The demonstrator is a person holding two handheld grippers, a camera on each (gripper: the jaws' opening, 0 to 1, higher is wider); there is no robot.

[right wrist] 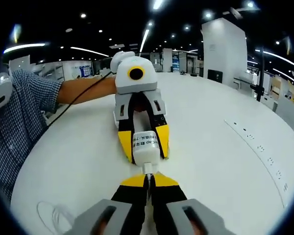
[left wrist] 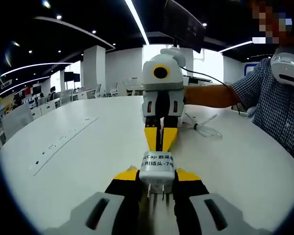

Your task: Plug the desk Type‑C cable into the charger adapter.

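Two grippers: they meet nose to nose over a round white table, both with yellow-and-black jaws.
Left gripper view, left gripper [left wrist: 157, 183]: rises from the bottom centre, its jaws clamped on the sides of the small white charger adapter [left wrist: 157, 169] with a printed label; the adapter's metal prongs point back toward the camera.
Left gripper view, right gripper [left wrist: 161, 138]: comes in from the upper centre, grey-white body with a round lens, its jaws pressed together and their tips touching the adapter's far face.
Left gripper view, cable: a thin white cable [left wrist: 206, 128] lies in loops on the table [left wrist: 83, 161] right of centre.
Left gripper view, person: a checked blue sleeve [left wrist: 269, 103] fills the right edge.
Right gripper view, right gripper [right wrist: 148, 180]: rises from the bottom centre, its jaws closed on a small white Type-C plug [right wrist: 148, 169].
Right gripper view, plug: its tip touches the adapter's near face; how far it is seated I cannot tell.
Right gripper view, left gripper [right wrist: 143, 142]: at centre, holds the adapter [right wrist: 146, 146] between its jaws.
Right gripper view, cable: white loops [right wrist: 56, 215] lie at the lower left.
Right gripper view, table: a row of inset sockets [right wrist: 262, 152] runs along the right side.
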